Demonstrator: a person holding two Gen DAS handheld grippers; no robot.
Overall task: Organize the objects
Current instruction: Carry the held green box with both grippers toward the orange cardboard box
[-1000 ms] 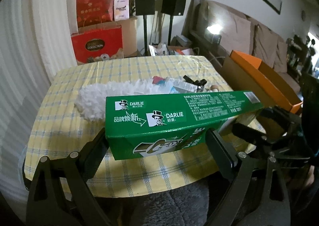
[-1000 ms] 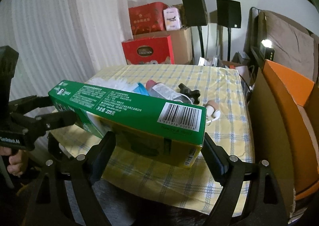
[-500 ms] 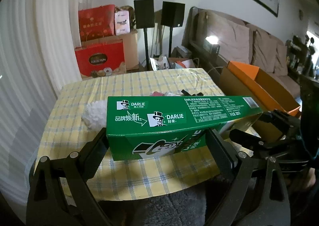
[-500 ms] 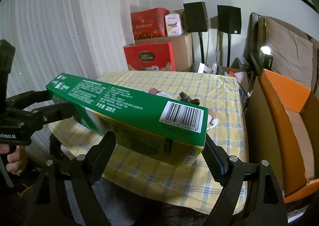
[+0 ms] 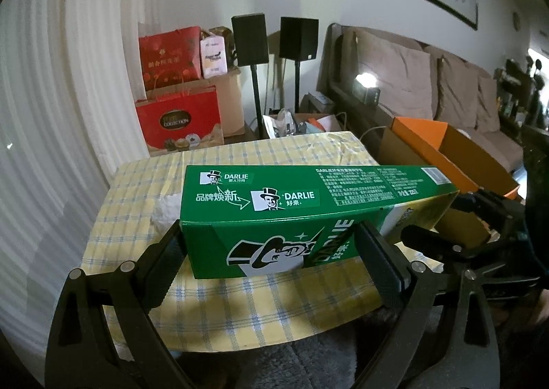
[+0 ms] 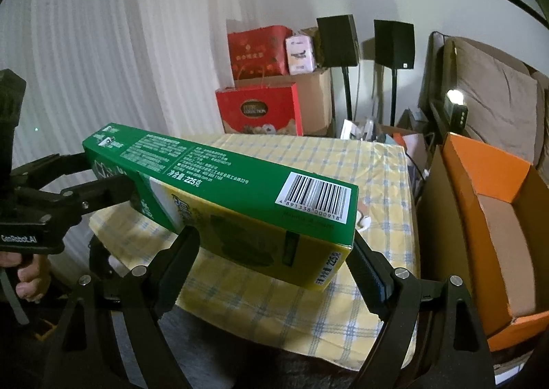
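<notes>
Two grippers, left gripper and right gripper, each clamp one end of the green toothpaste box above the checked tablecloth, so uneven pulling could twist it loose short of the orange carton beside that table.

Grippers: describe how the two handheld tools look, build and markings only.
Both are matte black. The left gripper and right gripper have angular, triangulated linkage arms with silver rivets, ending in flat fingers with ribbed pads. White "GenRobot.AI" lettering marks the left one's body. No cables or sleeves visible.
</notes>
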